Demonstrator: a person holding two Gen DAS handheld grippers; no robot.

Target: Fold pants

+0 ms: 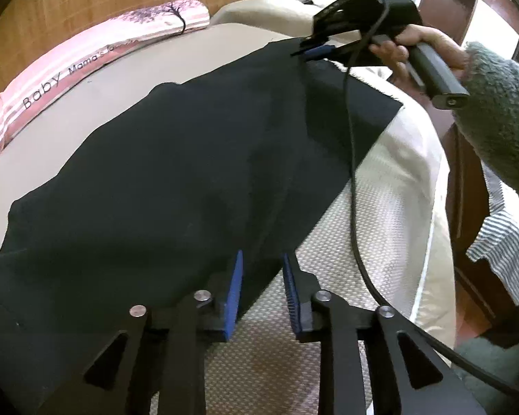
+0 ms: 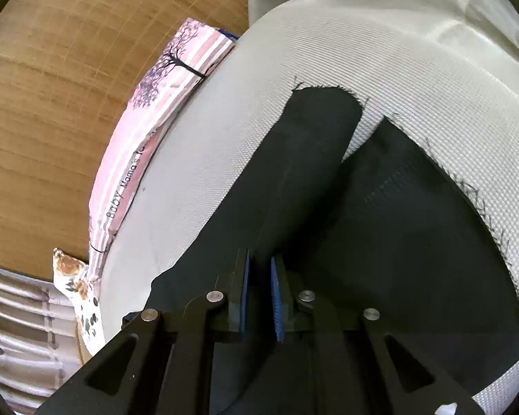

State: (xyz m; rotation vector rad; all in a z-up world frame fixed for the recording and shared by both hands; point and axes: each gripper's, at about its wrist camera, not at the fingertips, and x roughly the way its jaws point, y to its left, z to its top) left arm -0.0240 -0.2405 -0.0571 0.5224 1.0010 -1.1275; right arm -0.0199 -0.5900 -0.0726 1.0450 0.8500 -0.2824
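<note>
Black pants (image 1: 173,173) lie spread across a cream bed (image 1: 380,224). At the near edge of the pants, my left gripper (image 1: 263,256) is open; its blue pads (image 1: 237,290) stand apart with the fabric's edge lying loosely between them. My right gripper (image 1: 309,52) is at the far end of the pants, held by a hand (image 1: 415,45) in a grey fuzzy sleeve. In the right wrist view the right gripper (image 2: 259,256) has its pads nearly together, pinching a raised ridge of the pants (image 2: 311,173). Two frayed leg ends lie beyond it.
A pink striped pillow (image 1: 86,58) lies along the wooden headboard (image 2: 52,103), also visible as the pillow (image 2: 155,121) in the right wrist view. A black cable (image 1: 351,173) hangs from the right gripper across the pants and bed. Striped cloth (image 1: 501,249) hangs past the bed's right edge.
</note>
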